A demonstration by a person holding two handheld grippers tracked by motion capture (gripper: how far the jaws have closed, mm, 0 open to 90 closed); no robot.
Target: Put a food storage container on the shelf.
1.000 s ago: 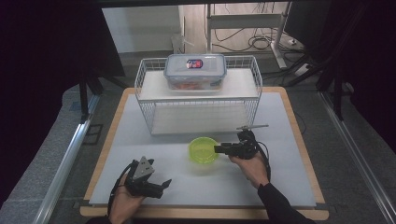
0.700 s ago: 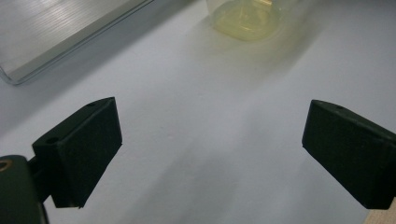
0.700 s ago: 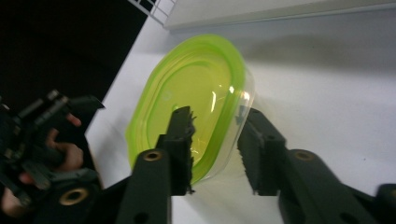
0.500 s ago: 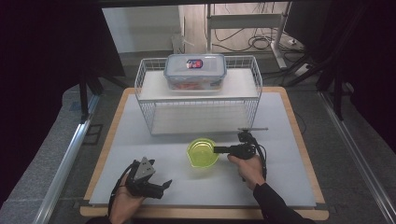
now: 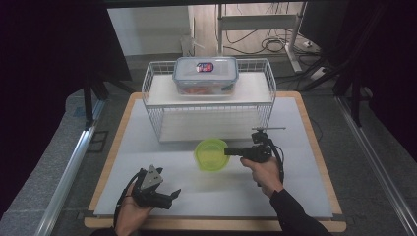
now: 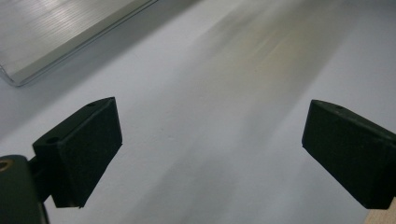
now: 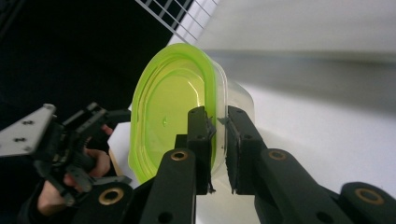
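- the right hand-held gripper (image 7: 217,135) had just closed its jaws, pinching the green container's (image 5: 211,154) rim, now lifted slightly.
- the left hand-held gripper (image 5: 164,195) stayed put, wide open over the surface (image 5: 295,128).

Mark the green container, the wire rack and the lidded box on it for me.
green container (image 5: 211,153), high view, inner bottom.
wire rack (image 5: 211,123), high view, front wire wall.
lidded box (image 5: 205,73), high view, middle of its clear lid.

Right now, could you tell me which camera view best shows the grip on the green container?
The right gripper view: the right gripper clamps the green container by its rim, one jaw inside, one outside. The high view shows the container small, its grip unclear.
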